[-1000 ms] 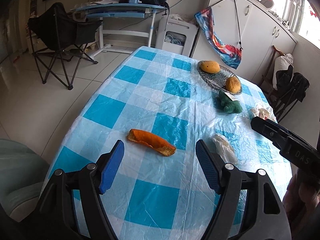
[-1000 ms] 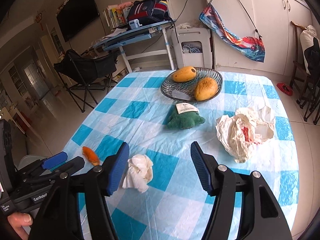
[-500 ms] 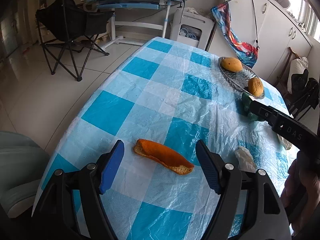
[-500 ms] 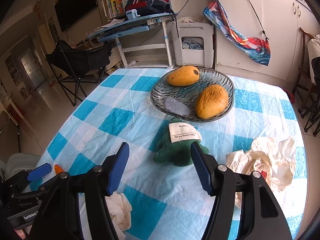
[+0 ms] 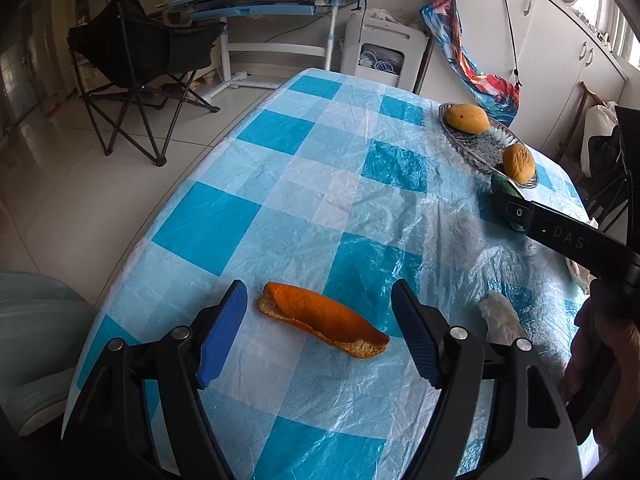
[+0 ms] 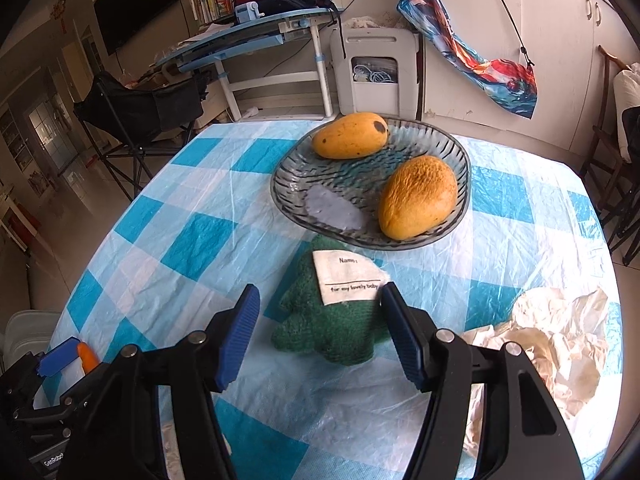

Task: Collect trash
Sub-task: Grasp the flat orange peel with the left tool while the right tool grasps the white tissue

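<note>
The left gripper (image 5: 316, 340), wide open and empty, has closed in around the orange peel (image 5: 322, 319) at lower centre, while the right gripper (image 6: 318, 332) is hanging open over the green cloth (image 6: 332, 330).

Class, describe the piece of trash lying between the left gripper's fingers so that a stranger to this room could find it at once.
Start at the table with the blue-and-white checked cloth. At its near end, far from the glass fruit dish, lies the orange peel, between the open left gripper. It is the only curled orange strip; the nearby crumpled tissue is white.
</note>
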The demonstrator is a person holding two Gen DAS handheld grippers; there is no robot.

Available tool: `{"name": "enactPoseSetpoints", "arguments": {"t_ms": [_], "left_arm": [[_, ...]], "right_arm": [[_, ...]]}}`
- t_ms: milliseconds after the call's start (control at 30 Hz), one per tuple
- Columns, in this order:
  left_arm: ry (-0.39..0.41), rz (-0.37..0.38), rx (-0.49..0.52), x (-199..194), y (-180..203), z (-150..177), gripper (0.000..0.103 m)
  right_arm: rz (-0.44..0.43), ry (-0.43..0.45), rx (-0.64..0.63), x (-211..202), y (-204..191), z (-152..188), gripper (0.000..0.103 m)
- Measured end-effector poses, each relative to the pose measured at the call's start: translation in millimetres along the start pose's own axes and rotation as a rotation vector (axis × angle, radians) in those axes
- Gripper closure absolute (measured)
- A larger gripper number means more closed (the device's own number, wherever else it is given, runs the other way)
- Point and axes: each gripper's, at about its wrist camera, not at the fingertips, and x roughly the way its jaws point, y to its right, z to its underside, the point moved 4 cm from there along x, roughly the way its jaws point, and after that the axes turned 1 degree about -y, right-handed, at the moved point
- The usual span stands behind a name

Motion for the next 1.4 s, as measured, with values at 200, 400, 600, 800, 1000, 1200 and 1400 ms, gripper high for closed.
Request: {"name": "enactPoseSetpoints", "arguments": {"t_ms": [200,400,600,800,1000,1200,1400], "left_arm": [[0.001,-0.002,0.006,-0.3,0.7,0.5,0.032],[0.01,0.01,0.031,-2.4,3.5,1.9,0.048],[0.006,0.048,0.035,-5.9,-0.8,4.3,0.077],[-0.011,0.11,0.06,-11.1,4.7,12.1,0.083],[-0.026,0.162,0.063,-18.3,4.4,22.6,0.083],[-0.035,0.192,0.068,-25.5,0.6,32.2,0.083],[-0.038,0.219,0.095,-35.9,1.3,46.3,0.083]], "right_arm": [[-0.015,-0.004,-0.01,-1.1,-1.4,0.6,0.058],[-0.044,-0.025,-0.036,-4.1,-8.9,5.5,0.063],[-0.102,-0.067,-0.069,-9.7,-22.3,15.8,0.063],[-0.15,-0.119,-0.142,-19.8,-46.1,36.2,0.063],[-0.161,-0.146,-0.167,-33.4,-54.0,54.1,0.063],[-0.149,-0.17,-0.152,-43.1,-52.5,65.8,0.063],[-0.163,-0.186,-0.164,-55.9,-62.9,84.8,0.057]]}}
